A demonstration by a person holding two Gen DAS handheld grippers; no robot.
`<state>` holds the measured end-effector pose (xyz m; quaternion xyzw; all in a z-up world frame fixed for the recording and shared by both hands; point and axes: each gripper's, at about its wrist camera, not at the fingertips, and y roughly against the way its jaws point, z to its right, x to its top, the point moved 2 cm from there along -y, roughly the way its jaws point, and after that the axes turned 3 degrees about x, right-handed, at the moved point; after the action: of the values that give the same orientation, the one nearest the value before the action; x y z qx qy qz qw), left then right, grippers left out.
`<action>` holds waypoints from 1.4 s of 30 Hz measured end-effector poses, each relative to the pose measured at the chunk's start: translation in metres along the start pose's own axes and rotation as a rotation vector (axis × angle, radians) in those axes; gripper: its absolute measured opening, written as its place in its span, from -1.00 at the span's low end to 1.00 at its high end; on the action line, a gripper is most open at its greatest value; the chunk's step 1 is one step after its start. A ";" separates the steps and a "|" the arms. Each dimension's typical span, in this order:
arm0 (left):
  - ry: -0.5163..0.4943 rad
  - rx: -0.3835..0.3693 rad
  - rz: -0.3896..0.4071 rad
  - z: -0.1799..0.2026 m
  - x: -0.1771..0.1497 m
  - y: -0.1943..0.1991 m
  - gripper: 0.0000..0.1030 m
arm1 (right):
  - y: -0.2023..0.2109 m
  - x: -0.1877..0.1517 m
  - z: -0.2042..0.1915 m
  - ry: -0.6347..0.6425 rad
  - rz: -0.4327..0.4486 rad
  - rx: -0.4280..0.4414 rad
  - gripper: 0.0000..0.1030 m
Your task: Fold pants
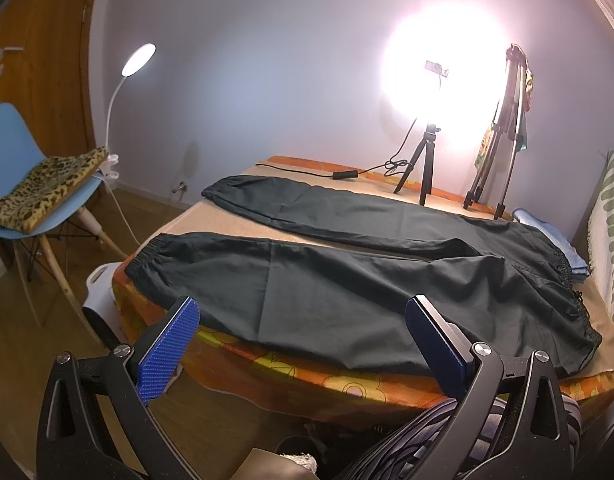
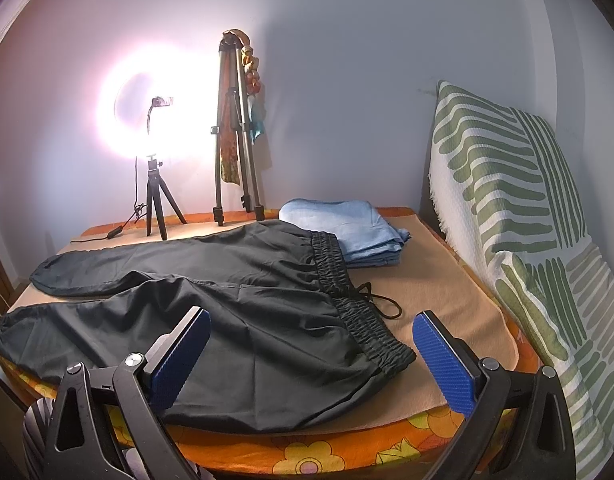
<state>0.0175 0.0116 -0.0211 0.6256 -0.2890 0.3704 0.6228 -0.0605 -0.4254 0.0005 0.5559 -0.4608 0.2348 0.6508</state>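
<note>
Taking the black pants [image 1: 347, 280] as the landmark: they lie spread flat on the beige cloth [image 2: 447, 320] over the flower-patterned table [image 2: 347, 452], 2 legs apart in a V, waistband [image 2: 359, 312] to the right, cuffs to the left.

Nearest the cameras, the left gripper [image 1: 303, 344] hangs just short of the near leg's lower edge with its 2 fingers spread wide, holding nothing. The right gripper [image 2: 311, 356] hovers in front of the waistband's near corner, also spread wide and empty.

Risks, as I judge them:
- The near leg overhangs the table edge slightly; a pinch that catches only 1 layer could drag the fabric off the table instead of lifting it.
- The drawstring [image 2: 381, 304] lies loose just beyond the waistband and could snag on a finger.
- The beige cloth under the pants might be pinched along with them and bunch up.

Farther off, the folded blue cloth [image 2: 347, 236] touches the waistband's far end, so a carried-over leg may land on it. Behind the pants, the ring light tripod [image 2: 157, 204] and the tall tripod [image 2: 235, 136] stand near the far leg; a wide swing could knock them.
</note>
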 end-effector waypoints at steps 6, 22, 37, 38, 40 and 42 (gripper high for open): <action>0.000 0.000 0.000 0.000 0.000 0.000 0.99 | 0.000 -0.001 0.000 -0.001 -0.002 0.000 0.99; -0.020 -0.009 -0.008 0.007 -0.006 -0.003 0.99 | -0.001 -0.002 0.001 -0.004 -0.007 -0.004 0.99; -0.035 0.003 -0.009 -0.004 0.000 -0.007 0.99 | -0.004 -0.001 0.002 0.011 -0.007 0.011 0.99; -0.031 0.003 -0.011 -0.008 0.001 -0.008 0.99 | -0.004 0.000 0.002 0.014 -0.005 0.018 0.99; -0.021 0.004 -0.010 -0.016 0.002 -0.010 0.99 | -0.003 0.002 0.001 0.024 0.002 0.029 0.99; -0.014 0.010 -0.004 -0.025 0.003 -0.011 0.98 | -0.003 0.006 0.000 0.037 0.013 0.039 0.99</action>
<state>0.0257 0.0374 -0.0264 0.6318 -0.2900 0.3662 0.6185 -0.0556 -0.4271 0.0043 0.5610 -0.4476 0.2583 0.6467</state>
